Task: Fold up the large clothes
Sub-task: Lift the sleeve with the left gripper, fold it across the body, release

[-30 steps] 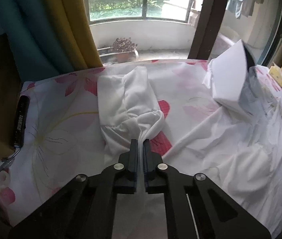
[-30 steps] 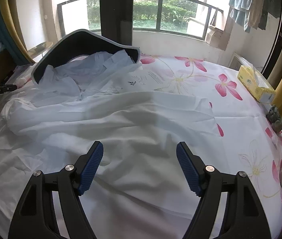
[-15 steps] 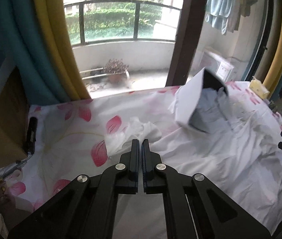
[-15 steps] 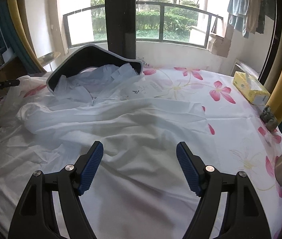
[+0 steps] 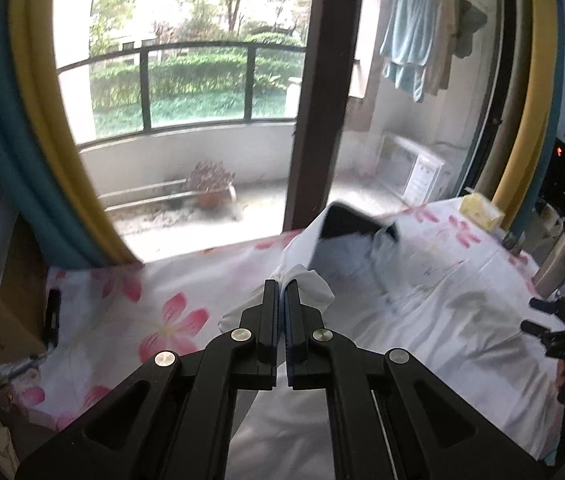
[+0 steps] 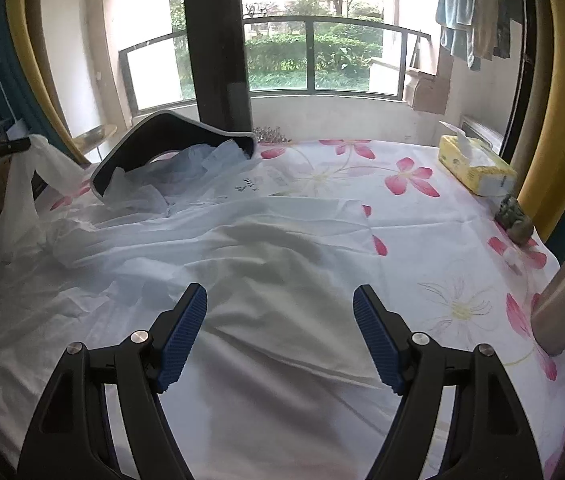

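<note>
Left tool [image 5: 281, 292]: my jaws are clamped on a sleeve [image 5: 310, 284] of the white garment [image 6: 242, 264], lifted clear, I judge, for folding inward.
Right tool [image 6: 280, 312]: jaws wide apart, gripping nothing, poised over the garment spread ahead on the bench [image 6: 442, 216].
Right view only: the raised sleeve hanging far left.
Left view only: the pinch itself.

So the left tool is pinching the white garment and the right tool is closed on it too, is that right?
Not quite. The left tool is pinching the white garment, but the right tool is open, its fingers spread apart above the fabric and gripping nothing. The right wrist view shows this.
</note>
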A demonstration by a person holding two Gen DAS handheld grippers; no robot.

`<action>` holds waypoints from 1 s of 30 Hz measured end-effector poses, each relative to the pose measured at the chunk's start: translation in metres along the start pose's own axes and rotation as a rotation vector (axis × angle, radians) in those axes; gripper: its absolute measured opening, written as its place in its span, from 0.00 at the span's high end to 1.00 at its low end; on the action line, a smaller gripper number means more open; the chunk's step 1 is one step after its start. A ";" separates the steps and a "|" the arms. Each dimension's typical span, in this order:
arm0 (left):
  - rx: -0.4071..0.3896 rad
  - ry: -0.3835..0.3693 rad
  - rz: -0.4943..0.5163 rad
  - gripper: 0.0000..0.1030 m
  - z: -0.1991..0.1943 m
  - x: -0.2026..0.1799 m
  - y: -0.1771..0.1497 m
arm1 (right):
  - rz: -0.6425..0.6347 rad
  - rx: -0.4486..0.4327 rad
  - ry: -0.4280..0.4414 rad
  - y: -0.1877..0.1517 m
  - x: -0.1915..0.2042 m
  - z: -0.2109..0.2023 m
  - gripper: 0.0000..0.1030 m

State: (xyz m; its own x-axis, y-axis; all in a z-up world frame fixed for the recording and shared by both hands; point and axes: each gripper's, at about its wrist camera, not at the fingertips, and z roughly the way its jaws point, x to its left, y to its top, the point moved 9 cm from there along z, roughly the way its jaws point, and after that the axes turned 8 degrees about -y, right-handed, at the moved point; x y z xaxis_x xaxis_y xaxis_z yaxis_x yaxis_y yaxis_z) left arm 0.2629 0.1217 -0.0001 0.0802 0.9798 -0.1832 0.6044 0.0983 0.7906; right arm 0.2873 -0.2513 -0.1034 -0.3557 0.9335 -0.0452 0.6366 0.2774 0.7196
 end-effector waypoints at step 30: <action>0.156 -0.317 -0.050 0.81 0.126 -0.187 -0.034 | 0.097 -0.015 -0.054 -0.027 -0.091 -0.026 0.26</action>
State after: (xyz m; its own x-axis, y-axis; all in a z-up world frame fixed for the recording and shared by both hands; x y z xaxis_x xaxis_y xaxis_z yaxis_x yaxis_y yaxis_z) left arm 0.3269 -0.0872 -0.0664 0.2750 0.8693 -0.4108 0.7255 0.0927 0.6819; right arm 0.2849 -0.3499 -0.1010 -0.2548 0.9669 -0.0116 0.6559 0.1817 0.7326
